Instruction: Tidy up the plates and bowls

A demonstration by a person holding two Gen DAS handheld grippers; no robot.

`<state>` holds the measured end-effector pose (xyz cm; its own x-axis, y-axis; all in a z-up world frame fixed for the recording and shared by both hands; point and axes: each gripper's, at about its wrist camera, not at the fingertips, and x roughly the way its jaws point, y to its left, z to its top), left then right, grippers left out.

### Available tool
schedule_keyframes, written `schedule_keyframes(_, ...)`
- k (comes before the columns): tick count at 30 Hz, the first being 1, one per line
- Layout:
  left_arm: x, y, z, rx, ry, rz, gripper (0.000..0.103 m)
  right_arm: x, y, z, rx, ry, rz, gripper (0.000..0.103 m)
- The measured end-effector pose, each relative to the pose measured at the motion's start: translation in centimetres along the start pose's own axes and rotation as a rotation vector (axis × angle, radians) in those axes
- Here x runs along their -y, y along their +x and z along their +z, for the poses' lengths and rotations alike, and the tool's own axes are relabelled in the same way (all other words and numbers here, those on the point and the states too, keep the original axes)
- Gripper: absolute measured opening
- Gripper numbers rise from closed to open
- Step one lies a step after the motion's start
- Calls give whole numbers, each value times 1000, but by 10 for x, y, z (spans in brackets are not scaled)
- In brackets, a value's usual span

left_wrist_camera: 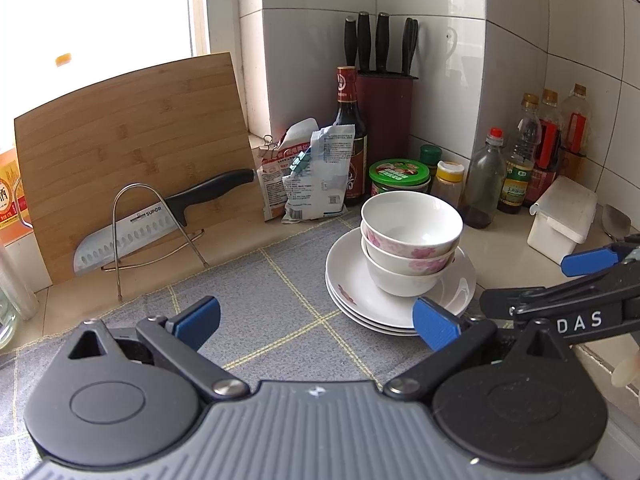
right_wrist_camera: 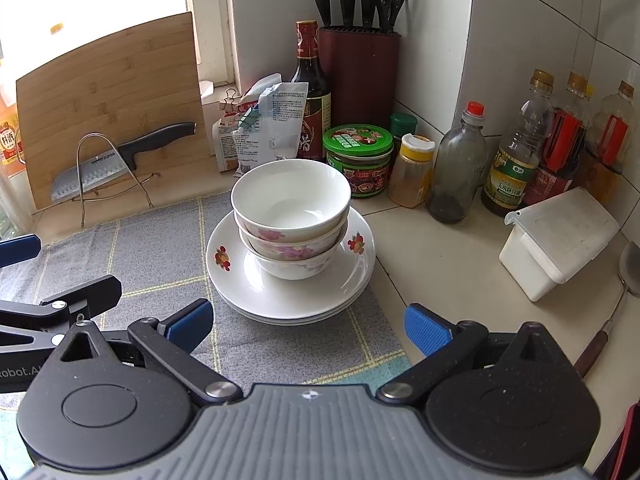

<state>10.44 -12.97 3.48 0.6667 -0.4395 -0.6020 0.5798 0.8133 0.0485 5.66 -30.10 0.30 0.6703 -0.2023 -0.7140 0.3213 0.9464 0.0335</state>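
Three nested white bowls with pink flowers stand on a stack of three white plates at the right edge of a grey checked mat. The same bowls and plates sit centred in the right wrist view. My left gripper is open and empty, above the mat, left and in front of the stack. My right gripper is open and empty, just in front of the stack; its fingers also show at the right of the left wrist view.
A bamboo cutting board and a knife on a wire stand lean at the back left. Packets, a sauce bottle, knife block, jars and bottles line the wall. A white lidded box and a spatula lie right.
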Motion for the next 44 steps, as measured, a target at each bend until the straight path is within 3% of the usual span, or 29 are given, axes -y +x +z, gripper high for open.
schedule_keyframes(44, 1, 4, 4, 2, 8, 1, 102, -2, 3, 5, 1, -8, -31, 103)
